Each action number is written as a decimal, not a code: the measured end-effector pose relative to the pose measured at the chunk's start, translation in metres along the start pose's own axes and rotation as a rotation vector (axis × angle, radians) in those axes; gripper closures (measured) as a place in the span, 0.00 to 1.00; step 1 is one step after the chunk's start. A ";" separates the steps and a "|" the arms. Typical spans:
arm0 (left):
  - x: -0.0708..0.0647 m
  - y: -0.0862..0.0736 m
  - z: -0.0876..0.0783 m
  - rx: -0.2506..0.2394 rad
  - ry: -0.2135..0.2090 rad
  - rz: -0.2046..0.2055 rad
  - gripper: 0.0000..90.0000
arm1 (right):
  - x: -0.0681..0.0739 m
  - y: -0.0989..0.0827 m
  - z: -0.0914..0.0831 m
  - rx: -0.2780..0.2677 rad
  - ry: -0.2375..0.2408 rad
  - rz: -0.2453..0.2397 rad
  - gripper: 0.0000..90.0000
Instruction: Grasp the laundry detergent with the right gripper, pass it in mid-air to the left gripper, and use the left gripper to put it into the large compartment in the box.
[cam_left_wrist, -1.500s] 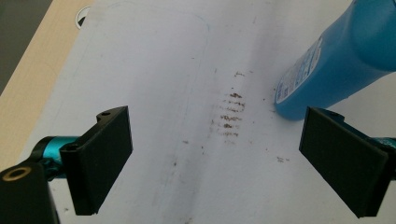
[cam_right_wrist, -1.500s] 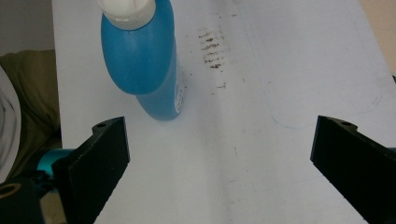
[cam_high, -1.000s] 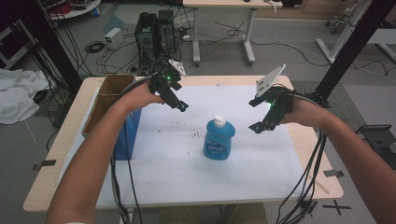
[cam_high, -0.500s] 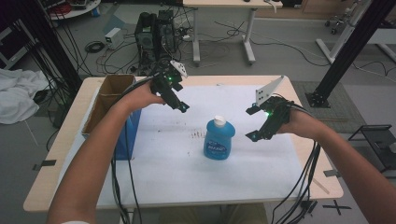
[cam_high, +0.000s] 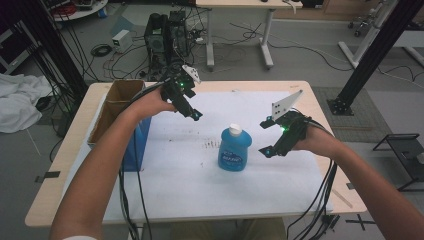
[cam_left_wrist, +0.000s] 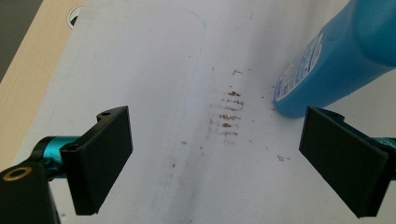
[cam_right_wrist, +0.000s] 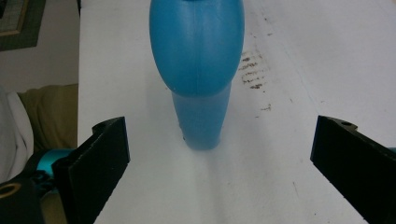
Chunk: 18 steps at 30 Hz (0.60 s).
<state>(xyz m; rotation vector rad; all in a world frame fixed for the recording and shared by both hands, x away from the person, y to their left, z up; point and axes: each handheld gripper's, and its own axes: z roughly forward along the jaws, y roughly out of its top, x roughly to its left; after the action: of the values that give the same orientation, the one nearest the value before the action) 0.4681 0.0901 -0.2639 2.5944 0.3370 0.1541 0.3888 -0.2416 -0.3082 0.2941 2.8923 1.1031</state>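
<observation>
On the white-covered table (cam_high: 165, 195) in the high view, the blue bottle (cam_high: 233, 150) stands upright near the middle, untouched, with the right gripper (cam_high: 266, 137) at its 3 o'clock and the left gripper (cam_high: 196, 114) at its 11 o'clock, both apart from it. In the left gripper view the fingers (cam_left_wrist: 100, 158) stand open and empty, the bottle's base at 2 o'clock. In the right gripper view the open fingers (cam_right_wrist: 95, 165) frame the bottle at 12 o'clock, so I judge the grasp not yet made.

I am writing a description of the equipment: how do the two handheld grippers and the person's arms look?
Both the left gripper and the right gripper are black, with small green lights, a grey three-cornered plate on top and black cables trailing down. Their flat black pads sit on teal metal mounts. The forearms are bare; a white sleeve edge shows.
</observation>
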 end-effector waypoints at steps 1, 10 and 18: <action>0.000 0.000 0.000 -0.002 0.001 0.004 0.11 | 0.000 -0.001 0.001 -0.002 0.000 0.004 0.04; -0.001 0.000 0.002 -0.012 0.002 -0.010 0.11 | 0.001 -0.007 0.009 -0.039 0.006 0.008 0.04; 0.000 0.000 0.002 0.006 -0.003 0.002 0.11 | 0.000 -0.011 0.017 -0.074 0.019 0.011 0.04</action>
<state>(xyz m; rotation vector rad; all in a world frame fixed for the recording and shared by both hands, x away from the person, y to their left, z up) 0.4683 0.0891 -0.2656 2.6011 0.3346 0.1501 0.3887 -0.2381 -0.3282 0.2990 2.8614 1.2173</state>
